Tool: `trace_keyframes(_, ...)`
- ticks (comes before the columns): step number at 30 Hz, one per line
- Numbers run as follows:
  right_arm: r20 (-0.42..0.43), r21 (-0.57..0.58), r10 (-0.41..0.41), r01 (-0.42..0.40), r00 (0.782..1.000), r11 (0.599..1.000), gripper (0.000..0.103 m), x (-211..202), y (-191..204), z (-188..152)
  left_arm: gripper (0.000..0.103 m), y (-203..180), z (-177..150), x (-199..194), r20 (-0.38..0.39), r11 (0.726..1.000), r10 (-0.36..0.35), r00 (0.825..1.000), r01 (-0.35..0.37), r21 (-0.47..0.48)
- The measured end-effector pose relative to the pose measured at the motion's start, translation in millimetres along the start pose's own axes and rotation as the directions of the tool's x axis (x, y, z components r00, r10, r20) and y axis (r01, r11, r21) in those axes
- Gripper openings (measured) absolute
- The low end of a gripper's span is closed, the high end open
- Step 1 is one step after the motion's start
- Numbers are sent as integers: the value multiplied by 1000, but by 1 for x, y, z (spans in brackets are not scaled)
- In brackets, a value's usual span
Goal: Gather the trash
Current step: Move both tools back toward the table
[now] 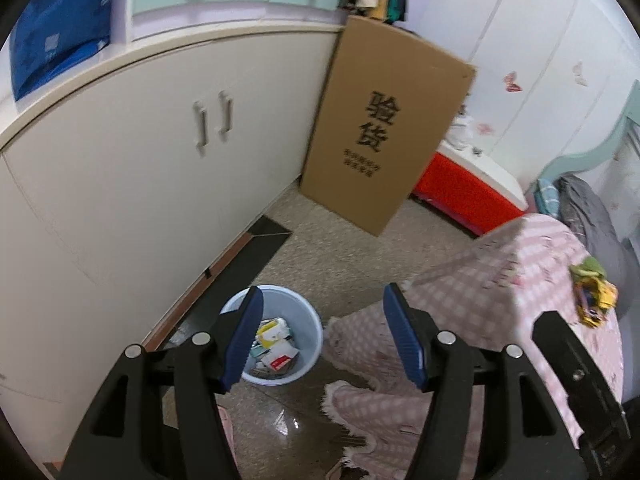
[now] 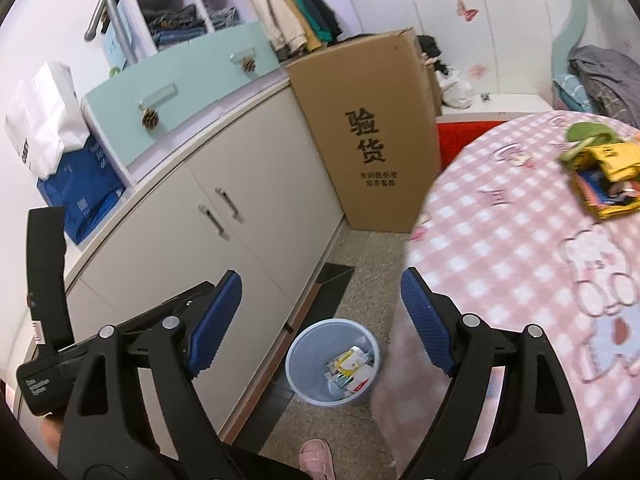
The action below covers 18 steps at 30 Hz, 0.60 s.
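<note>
Trash (image 2: 604, 182): crumpled heap of yellow, green and blue wrappers, lying on the pink checked cloth of the tabletop (image 2: 520, 240), toward its far right; seen also in the left wrist view (image 1: 594, 290) near the table's right edge. Bin (image 2: 334, 362): pale blue, round, open-topped, standing on the floor between the cabinet (image 2: 240, 248) and the hanging edge of the cloth; already holds packaging, yellow, white and red (image 1: 276, 346). Right gripper (image 2: 322, 320): jaws spread wide, nothing between the blue pads, hanging above the bin and well apart from the trash. Left gripper (image 1: 322, 338): likewise wide open and empty, above the bin and the cloth's drooping hem. Step in hand, by judgement: reach for the heap on the tabletop; nothing is yet grasped. Handling note: the heap looks light, loose and made of several pieces, so the gripper should come down over its thickest part, pads straddling the bundle, and close fully without pinching the cloth beneath, which would likely drag. The right gripper lies nearer to it. Carry low over the table edge and release only when directly over the bin's mouth, since thin wrappers may drift. Surroundings: tall carton (image 2: 368, 132) printed with black characters, leaning by the cabinet; red box (image 1: 460, 192) behind; pink slipper (image 2: 316, 458) on the floor; clothes hanging beyond.
</note>
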State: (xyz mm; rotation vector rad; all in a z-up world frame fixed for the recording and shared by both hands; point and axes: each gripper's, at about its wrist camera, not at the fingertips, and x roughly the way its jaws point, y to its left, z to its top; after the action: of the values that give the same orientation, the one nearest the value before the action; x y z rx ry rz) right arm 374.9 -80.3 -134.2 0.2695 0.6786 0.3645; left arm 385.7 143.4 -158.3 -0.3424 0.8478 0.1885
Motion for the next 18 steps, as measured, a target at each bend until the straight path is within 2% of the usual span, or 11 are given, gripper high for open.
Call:
trace_keyframes(3, 36, 26, -35, 34, 999, 999, 82, -23, -23, 4, 62, -22, -3, -10, 16, 999, -30, 999, 29, 26)
trace_keyframes(7, 77, 64, -93, 88, 993, 994, 82, -49, -59, 8, 62, -63, -8, -18, -1, 990, -116, 993, 116, 77)
trace_keyframes(12, 112, 131, -194, 179, 975, 975, 82, -81, -113, 15, 63, -126, -17, -20, -27, 966, -206, 978, 207, 153)
trace_keyframes(16, 104, 180, -270, 249, 957, 952, 82, -95, -159, 23, 63, -172, -27, -19, -49, 943, -251, 967, 256, 212)
trace_keyframes(18, 69, 184, -290, 274, 954, 944, 82, -92, -180, 29, 63, -189, -31, -18, -49, 938, -255, 966, 260, 229)
